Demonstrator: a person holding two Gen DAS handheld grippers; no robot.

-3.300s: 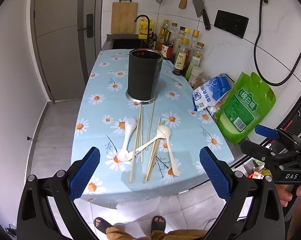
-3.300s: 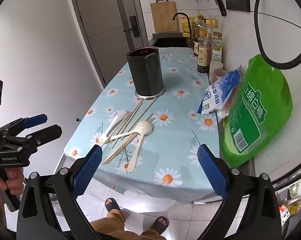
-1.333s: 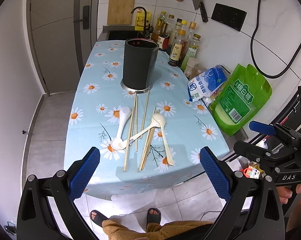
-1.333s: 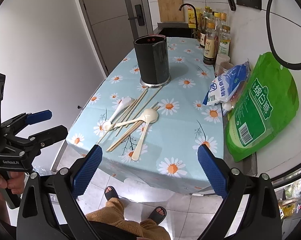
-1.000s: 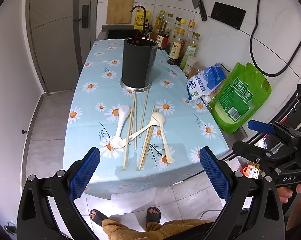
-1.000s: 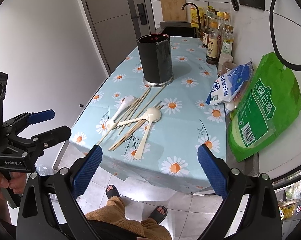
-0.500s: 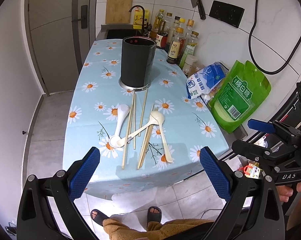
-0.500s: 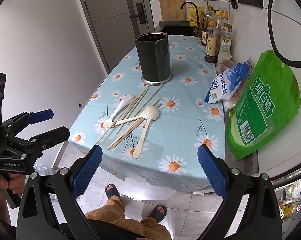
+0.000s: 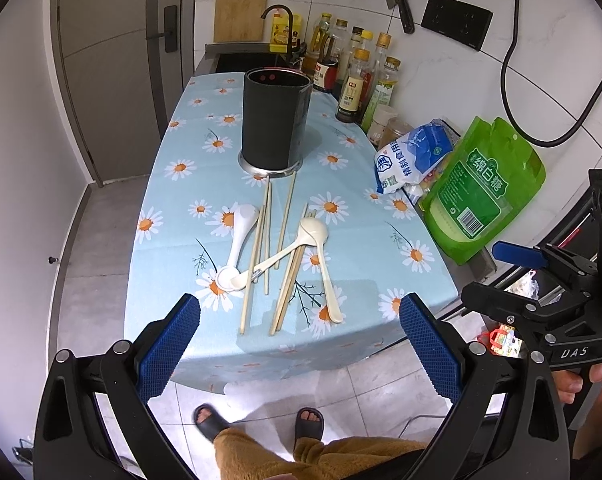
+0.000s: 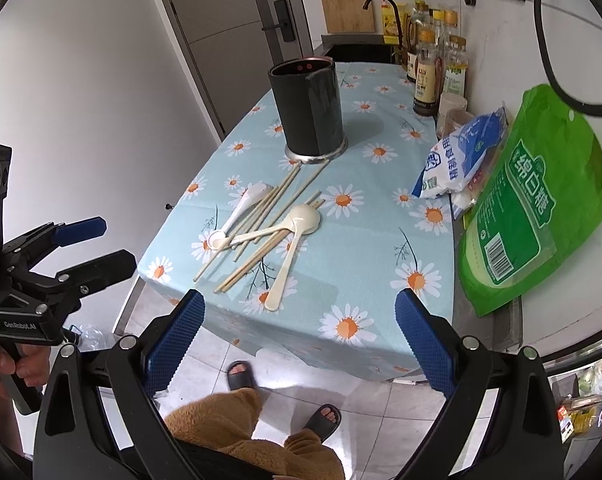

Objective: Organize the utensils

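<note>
Blue-padded left gripper (image 9: pixel 299 338) and right gripper (image 10: pixel 297 330): both spread wide, empty, held off the tablecloth's (image 9: pixel 173 236) near edge. Chopsticks (image 9: pixel 261 248) and spoons (image 9: pixel 237 236) lie crossed mid-cloth, in front of the black holder (image 9: pixel 277 120). Risk: pulling one piece likely drags its neighbours off the near edge. Daisy-print cloth; bottles (image 9: pixel 357 80) along the tiled wall

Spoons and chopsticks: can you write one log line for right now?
left gripper: open, empty | right gripper: open, empty | spoons, chopsticks: loose on table | holder: upright
</note>
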